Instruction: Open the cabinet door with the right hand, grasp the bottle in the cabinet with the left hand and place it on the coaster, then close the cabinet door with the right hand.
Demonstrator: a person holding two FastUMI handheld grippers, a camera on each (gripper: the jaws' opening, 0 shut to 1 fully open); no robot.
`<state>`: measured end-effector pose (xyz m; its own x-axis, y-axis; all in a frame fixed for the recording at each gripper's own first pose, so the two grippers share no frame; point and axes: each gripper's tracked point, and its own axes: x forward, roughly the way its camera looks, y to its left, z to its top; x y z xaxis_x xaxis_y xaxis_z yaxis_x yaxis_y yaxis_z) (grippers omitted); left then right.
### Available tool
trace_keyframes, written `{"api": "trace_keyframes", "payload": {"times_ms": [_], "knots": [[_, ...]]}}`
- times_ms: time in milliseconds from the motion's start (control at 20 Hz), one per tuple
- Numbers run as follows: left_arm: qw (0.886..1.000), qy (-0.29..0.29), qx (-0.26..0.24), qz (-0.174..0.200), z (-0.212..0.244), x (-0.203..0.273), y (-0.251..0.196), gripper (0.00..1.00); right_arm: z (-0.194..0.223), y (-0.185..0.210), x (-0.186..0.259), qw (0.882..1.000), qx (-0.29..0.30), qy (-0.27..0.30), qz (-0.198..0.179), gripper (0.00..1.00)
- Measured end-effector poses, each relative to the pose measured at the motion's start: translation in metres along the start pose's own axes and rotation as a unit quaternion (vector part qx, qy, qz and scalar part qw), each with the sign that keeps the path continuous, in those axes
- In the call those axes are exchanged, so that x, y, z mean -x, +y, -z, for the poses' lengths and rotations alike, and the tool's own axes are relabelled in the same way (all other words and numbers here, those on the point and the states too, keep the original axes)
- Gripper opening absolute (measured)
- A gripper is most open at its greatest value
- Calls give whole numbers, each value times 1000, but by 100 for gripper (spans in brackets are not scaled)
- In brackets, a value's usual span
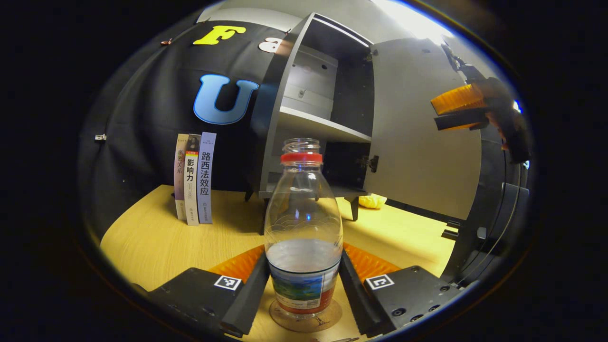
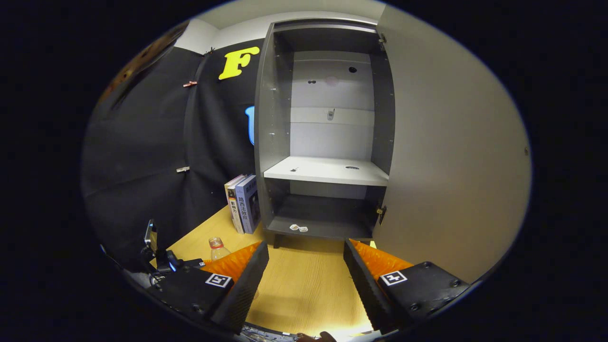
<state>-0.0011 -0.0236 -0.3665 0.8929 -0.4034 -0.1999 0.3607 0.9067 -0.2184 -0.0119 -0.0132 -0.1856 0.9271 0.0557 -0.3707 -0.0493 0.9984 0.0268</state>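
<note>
Left claw (image 1: pixel 304 289) flanks clear ribbed plastic bottle (image 1: pixel 303 228) on round cork coaster (image 1: pixel 306 319), contact unclear. Right claw (image 2: pixel 306 280) wide open, empty; grey cabinet door (image 2: pixel 451 156) open.

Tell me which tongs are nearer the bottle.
Left. The left tongs straddle the bottle, a finger close on either side, as it stands on the coaster. The right tongs are off beside the open cabinet door.

black tongs (image 1: pixel 304 289) bodies, square black-and-white markers, round screws, ribbed inner faces
</note>
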Motion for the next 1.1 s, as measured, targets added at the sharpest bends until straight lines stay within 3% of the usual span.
{"api": "trace_keyframes", "payload": {"times_ms": [150,200,250,700,1100], "knots": [[1000,12,-3,-9,6,4,-2,83,0,1,2,1000,-6,1,-3,97],[1000,14,-2,-7,6,5,-5,86,0,2,4,1000,-5,0,-5,97],[1000,16,-1,1,4,6,-9,95,-1,1,5,1000,-2,-2,-4,97],[1000,11,-17,0,-18,7,-13,95,-10,-5,18,1000,-9,-11,2,97],[995,-55,-69,35,-149,12,-44,95,-66,-20,61,997,1,-68,34,97]]}}
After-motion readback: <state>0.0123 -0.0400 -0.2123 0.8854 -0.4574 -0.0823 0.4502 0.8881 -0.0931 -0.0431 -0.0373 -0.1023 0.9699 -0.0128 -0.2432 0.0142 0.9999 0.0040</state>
